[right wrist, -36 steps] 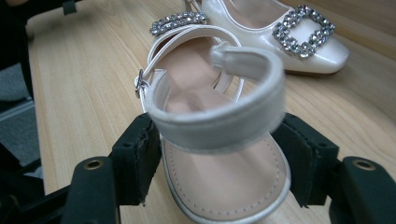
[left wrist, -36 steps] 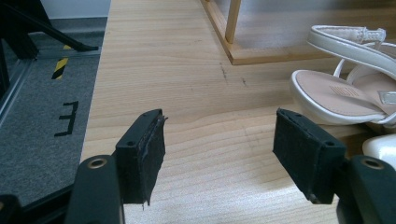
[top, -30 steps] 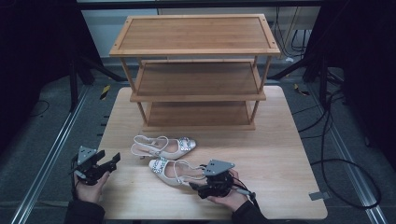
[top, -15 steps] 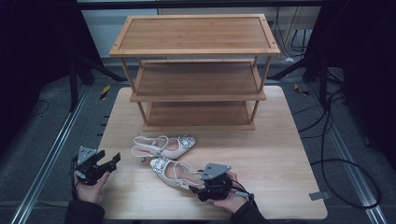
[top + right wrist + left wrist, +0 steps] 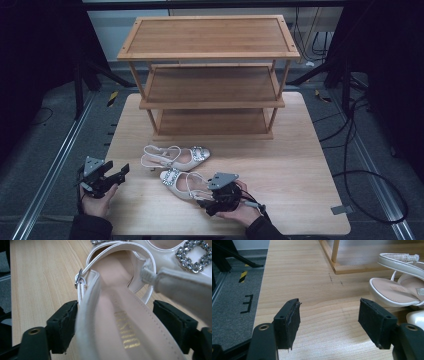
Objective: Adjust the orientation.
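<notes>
Two cream slingback shoes with rhinestone buckles lie on the wooden table (image 5: 300, 165). The far shoe (image 5: 175, 156) points its toe right, and the near shoe (image 5: 182, 182) points its toe left. My right gripper (image 5: 207, 202) sits at the near shoe's heel end. In the right gripper view the jaws (image 5: 115, 325) straddle the heel seat (image 5: 120, 322); they have just been opening and stand wide, not pressing on it. The far shoe's buckle (image 5: 193, 257) shows at upper right. My left gripper (image 5: 121, 172) rests open at the table's left edge, with its jaws (image 5: 329, 327) empty and the far shoe (image 5: 392, 290) to their right.
A three-tier bamboo shoe rack (image 5: 210, 75) stands at the back of the table, its shelves bare. Grey floor with a metal rail (image 5: 45, 190) lies left of the table. Black cables (image 5: 360, 165) trail on the floor to the right.
My right gripper has edged slightly left, further along the near shoe's heel. The shoes and the left gripper have stayed put.
</notes>
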{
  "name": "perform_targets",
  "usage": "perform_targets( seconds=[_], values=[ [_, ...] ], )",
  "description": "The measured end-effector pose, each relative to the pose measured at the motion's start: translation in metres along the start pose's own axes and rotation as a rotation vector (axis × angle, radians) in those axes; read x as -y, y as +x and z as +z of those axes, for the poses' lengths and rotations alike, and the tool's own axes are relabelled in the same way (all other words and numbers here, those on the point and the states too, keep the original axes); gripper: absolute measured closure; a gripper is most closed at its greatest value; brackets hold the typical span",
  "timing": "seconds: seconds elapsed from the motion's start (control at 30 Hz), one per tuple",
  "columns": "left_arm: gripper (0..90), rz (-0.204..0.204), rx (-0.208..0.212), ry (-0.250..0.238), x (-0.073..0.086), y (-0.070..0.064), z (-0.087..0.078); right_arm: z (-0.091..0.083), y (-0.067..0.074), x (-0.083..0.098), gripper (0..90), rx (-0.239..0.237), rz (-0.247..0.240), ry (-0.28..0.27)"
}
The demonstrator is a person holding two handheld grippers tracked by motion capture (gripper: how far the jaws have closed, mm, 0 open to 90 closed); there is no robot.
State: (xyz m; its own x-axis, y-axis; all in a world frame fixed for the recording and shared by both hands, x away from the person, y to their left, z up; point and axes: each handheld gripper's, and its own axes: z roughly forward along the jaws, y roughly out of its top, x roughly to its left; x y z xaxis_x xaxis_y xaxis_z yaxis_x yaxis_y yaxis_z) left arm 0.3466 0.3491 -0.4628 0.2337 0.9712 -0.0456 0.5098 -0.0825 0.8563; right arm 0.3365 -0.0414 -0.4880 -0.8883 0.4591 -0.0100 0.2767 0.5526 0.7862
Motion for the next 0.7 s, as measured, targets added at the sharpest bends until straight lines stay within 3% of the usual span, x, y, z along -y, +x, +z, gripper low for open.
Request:
perform_targets(
  seconds=[0.3,0.43,0.47,0.7],
  values=[
    [32.5,0.003,0.0,0.001,0.0,-0.0001,0.0004,0.0043,-0.0037,-0.0026,26.2,-0.024,-0.021,0.021],
    [32.4,0.006,0.003,0.008,0.0002,-0.0001,0.0014,0.0031,-0.0045,-0.0037,31.7,-0.053,-0.025,0.033],
    [32.4,0.005,0.005,0.008,0.0002,-0.0008,0.0017,0.002,-0.0039,-0.005,35.5,-0.081,-0.018,0.042],
    [32.4,0.003,0.003,0.004,0.0002,0.0007,0.0011,0.0004,-0.0009,-0.0059,39.7,-0.094,-0.008,0.049]
  ],
)
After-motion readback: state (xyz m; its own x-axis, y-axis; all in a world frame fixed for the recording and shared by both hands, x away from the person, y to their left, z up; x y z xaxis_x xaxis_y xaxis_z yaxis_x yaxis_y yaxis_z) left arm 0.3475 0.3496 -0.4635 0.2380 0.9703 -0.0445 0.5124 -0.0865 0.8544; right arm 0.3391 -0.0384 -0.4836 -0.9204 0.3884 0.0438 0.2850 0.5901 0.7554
